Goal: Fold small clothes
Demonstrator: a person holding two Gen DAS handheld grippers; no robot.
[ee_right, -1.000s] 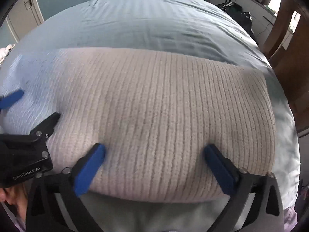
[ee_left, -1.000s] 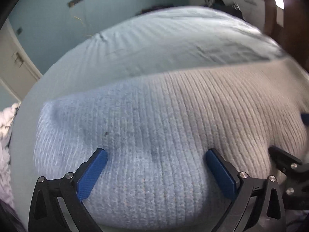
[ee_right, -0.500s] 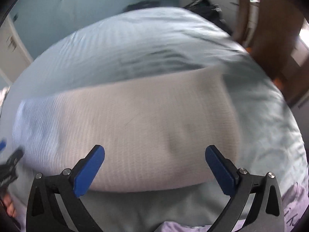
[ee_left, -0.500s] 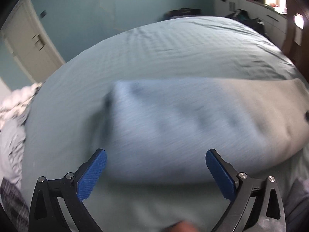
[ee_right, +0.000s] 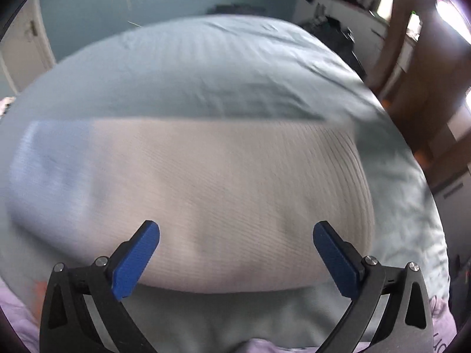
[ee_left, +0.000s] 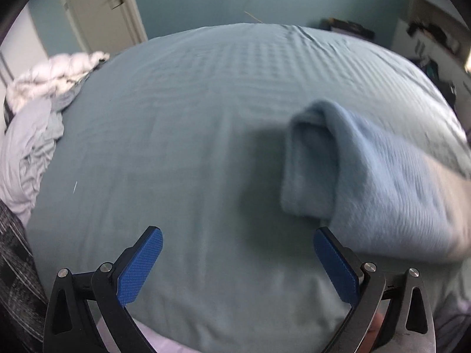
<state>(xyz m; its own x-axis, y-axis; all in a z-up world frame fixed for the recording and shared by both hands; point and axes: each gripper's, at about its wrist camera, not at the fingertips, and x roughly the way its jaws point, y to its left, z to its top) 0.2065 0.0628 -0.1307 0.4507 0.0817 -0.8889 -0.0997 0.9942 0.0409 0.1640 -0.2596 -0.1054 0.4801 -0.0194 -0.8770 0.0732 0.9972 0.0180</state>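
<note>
A folded ribbed knit garment (ee_right: pixel 206 200), light blue at its left end and cream across the rest, lies flat on the teal bed sheet (ee_right: pixel 206 76). In the left wrist view its blue left end (ee_left: pixel 368 182) lies at the right, blurred. My left gripper (ee_left: pixel 238 261) is open and empty over bare sheet, to the left of the garment. My right gripper (ee_right: pixel 235 253) is open and empty, its blue pads (ee_right: pixel 135 259) hovering above the garment's near edge.
A pile of white and pale grey laundry (ee_left: pixel 38 117) lies at the bed's left edge. A door (ee_left: pixel 100 6) stands behind it. A wooden bed post (ee_right: pixel 426 58) and cluttered white drawers (ee_right: pixel 347 11) are at the right. A lilac cloth (ee_right: pixel 438 320) lies at the near edge.
Both grippers have pulled back off the garment toward me. The left one has swung left, so the garment now sits at its right. Both stayed open.
</note>
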